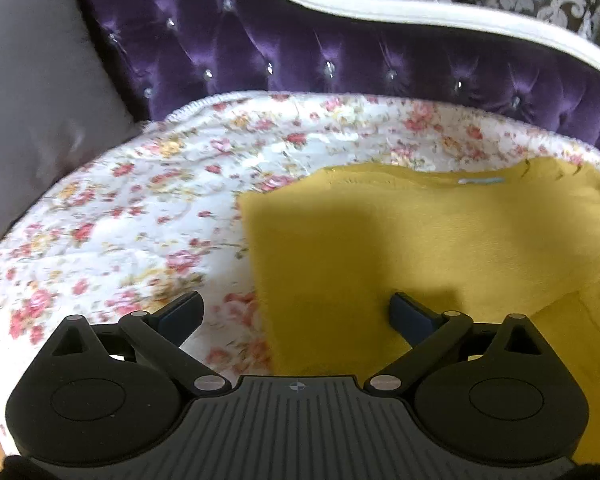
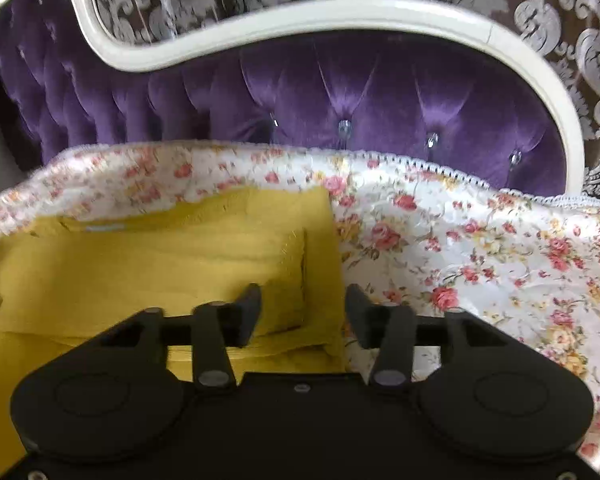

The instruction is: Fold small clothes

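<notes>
One yellow garment (image 1: 440, 240) lies at about three o'clock in the left wrist view, on one floral cover (image 1: 140, 208). One grey cushion (image 1: 32, 100) sits at ten o'clock and one purple tufted backrest (image 1: 340, 60) at twelve. Two grippers show, the left gripper (image 1: 296, 312) and the right gripper (image 2: 303, 312), each at six o'clock in its own view.

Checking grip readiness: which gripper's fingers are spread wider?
The left gripper: its fingers gape far apart over the yellow garment's edge; the right gripper's gap is narrower.
</notes>
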The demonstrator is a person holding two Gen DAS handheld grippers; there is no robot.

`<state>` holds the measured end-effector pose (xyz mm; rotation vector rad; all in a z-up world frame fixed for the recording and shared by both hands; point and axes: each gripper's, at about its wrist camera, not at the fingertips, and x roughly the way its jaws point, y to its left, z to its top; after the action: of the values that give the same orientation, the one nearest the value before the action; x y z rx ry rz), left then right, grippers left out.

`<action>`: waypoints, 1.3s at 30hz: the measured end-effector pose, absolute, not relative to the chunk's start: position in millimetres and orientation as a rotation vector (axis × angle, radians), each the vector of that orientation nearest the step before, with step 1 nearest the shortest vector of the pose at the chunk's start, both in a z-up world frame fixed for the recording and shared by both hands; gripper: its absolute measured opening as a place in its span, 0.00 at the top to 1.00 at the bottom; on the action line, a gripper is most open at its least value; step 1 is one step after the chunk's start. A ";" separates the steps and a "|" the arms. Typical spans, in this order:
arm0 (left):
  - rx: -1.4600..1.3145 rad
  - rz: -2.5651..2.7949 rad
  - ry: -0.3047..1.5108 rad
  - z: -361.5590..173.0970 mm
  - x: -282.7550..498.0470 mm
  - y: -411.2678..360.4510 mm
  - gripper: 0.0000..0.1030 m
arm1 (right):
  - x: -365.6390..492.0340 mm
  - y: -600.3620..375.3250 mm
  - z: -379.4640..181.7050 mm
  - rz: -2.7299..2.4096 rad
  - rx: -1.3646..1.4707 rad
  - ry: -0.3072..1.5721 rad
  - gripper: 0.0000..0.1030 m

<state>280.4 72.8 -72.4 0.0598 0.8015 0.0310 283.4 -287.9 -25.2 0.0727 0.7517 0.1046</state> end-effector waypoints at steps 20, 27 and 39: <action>-0.101 -0.171 0.791 -35.8 98.6 86.0 0.02 | 93.4 -297.1 13.5 0.189 0.200 0.728 0.30; -0.179 -0.187 0.836 -49.6 52.4 81.2 0.02 | 39.0 -304.3 2.7 0.156 0.202 0.765 0.30; -0.232 -0.186 0.849 -55.1 20.3 73.5 0.02 | 2.0 -322.7 -20.5 0.116 0.301 0.825 0.30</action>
<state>20.3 73.5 -55.1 -0.2324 0.8487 -0.1863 2.0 -322.7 -20.5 0.3014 0.8247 0.1162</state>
